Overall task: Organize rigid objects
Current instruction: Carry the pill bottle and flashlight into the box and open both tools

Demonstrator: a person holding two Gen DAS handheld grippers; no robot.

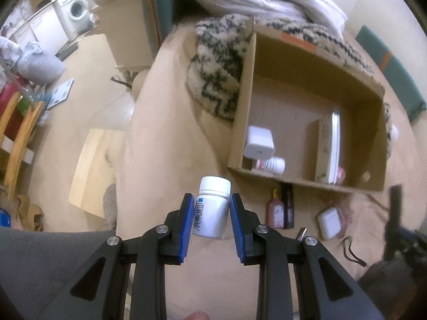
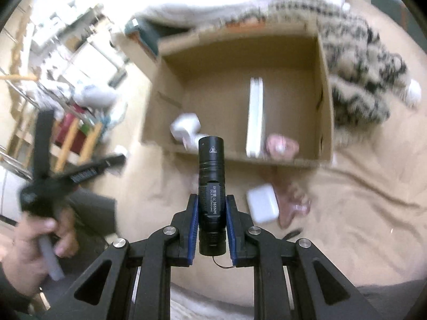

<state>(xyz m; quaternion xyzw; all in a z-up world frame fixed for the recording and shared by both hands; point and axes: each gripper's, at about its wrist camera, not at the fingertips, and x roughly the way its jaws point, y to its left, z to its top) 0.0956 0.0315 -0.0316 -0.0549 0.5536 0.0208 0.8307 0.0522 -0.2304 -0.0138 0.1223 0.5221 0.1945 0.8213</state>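
You have one cardboard box (image 1: 315, 61) with four things inside it: one white cube adapter (image 1: 259, 142), one red-labelled pill bottle (image 1: 269, 165), one flat white case (image 1: 329, 148) standing on edge, and one pink item (image 2: 281, 145). Outside, you have one white bottle (image 1: 213, 210), one black flashlight (image 2: 211, 186), one white earbud case (image 1: 329, 222), one pink bottle (image 1: 276, 210).

Black linkages (image 1: 149, 261) — blue jaws, silver screws
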